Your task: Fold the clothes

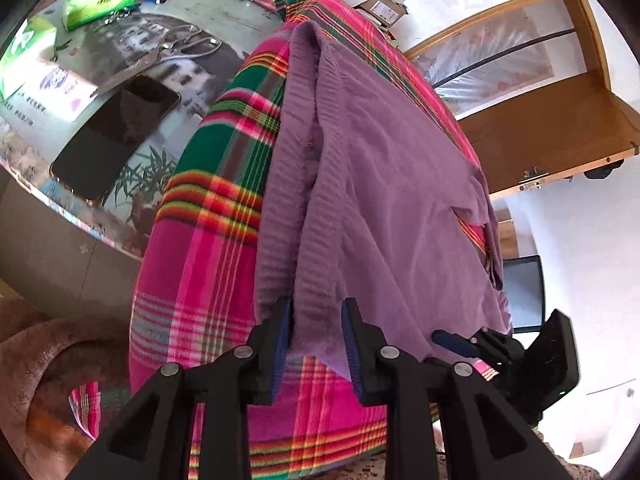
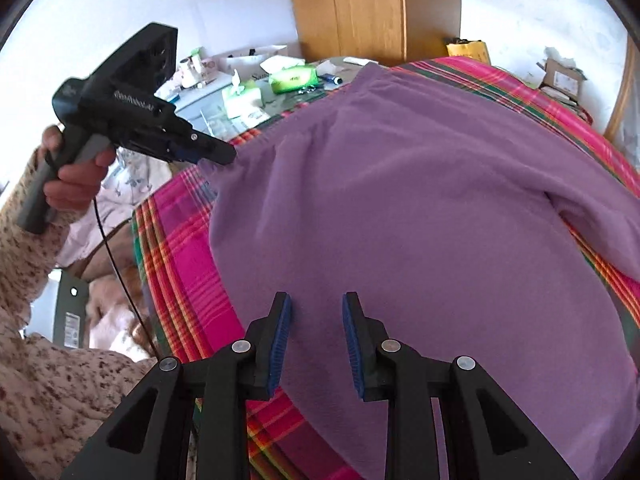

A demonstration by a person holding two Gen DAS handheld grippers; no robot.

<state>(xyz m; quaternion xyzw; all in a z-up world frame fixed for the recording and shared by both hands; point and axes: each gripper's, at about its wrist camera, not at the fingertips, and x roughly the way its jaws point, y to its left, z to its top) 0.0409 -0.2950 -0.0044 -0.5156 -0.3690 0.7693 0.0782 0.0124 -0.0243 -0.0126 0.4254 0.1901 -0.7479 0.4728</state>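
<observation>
A purple knit garment (image 1: 384,184) lies spread on a pink, green and red plaid blanket (image 1: 208,248). In the left wrist view my left gripper (image 1: 318,308) has its fingers apart, with a ribbed edge of the garment hanging between them. In the right wrist view the same left gripper (image 2: 224,156) has its tip at the garment's left corner (image 2: 216,172). My right gripper (image 2: 316,304) is open and empty, just above the garment's near part (image 2: 420,240). It also shows in the left wrist view (image 1: 456,342) at the garment's right edge.
A glass-topped table (image 1: 168,80) left of the blanket holds a black phone (image 1: 116,136), scissors (image 1: 188,46), green tissue packs (image 1: 100,0) and a box. A wooden door (image 1: 560,120) and wardrobe (image 2: 352,8) stand behind. A brown fluffy cover (image 1: 52,380) lies below left.
</observation>
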